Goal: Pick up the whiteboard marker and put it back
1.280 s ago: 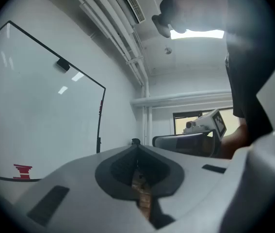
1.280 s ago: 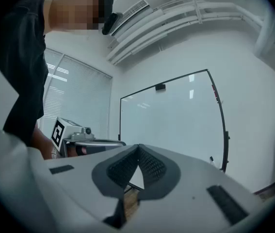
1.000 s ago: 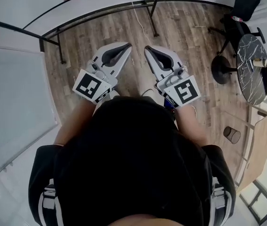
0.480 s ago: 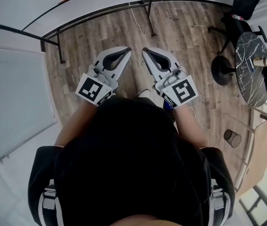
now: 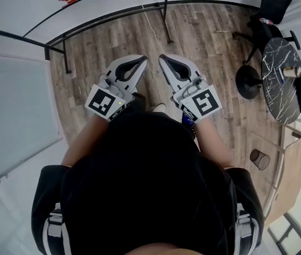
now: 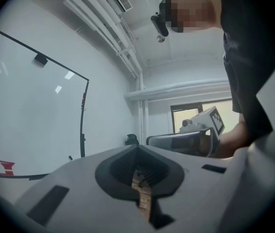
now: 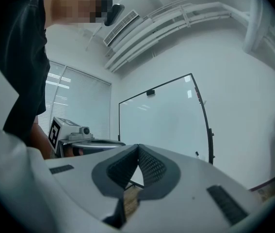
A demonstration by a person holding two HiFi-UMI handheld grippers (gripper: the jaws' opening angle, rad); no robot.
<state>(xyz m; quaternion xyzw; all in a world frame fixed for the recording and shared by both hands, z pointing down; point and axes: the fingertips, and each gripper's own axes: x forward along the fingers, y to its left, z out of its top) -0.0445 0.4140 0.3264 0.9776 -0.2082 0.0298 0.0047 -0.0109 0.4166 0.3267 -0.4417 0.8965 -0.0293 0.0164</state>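
Black shirt (image 5: 150, 185) fills the bottom of the head view, with a bare forearm out to each side. Both grippers are held side by side just ahead of the chest and point level. Their bodies angle inward, so the tips sit near each other without touching. Left gripper (image 6: 137, 147): jaws fully together, pads meeting at the tip, nothing between them. Only a sliver of floor (image 5: 113, 41) shows through the slot behind the pads. Right gripper (image 7: 138, 146): same state, jaws closed tip to tip, empty, touching nothing. Each gripper shows at the edge of the other's view, apart from it. Wood planks lie under both. The whiteboard (image 6: 35, 120) stands beyond the tips on a black frame with its legs on the planks. Both grippers are well apart from it. Marker: neither gripper has it, and I can't pick it out in any view. There is a small red patch (image 6: 6, 167) low on the board's left side, too small to tell whether it is ink or an object. Off to the right, further out, is a round dark marbled table (image 5: 283, 97) with a cup (image 5: 293, 71) on it near the rim. A black chair (image 5: 264, 33) stands just beside the table. A dark cylinder (image 5: 260, 158) stands on the planks near a wooden panel (image 5: 293, 163).
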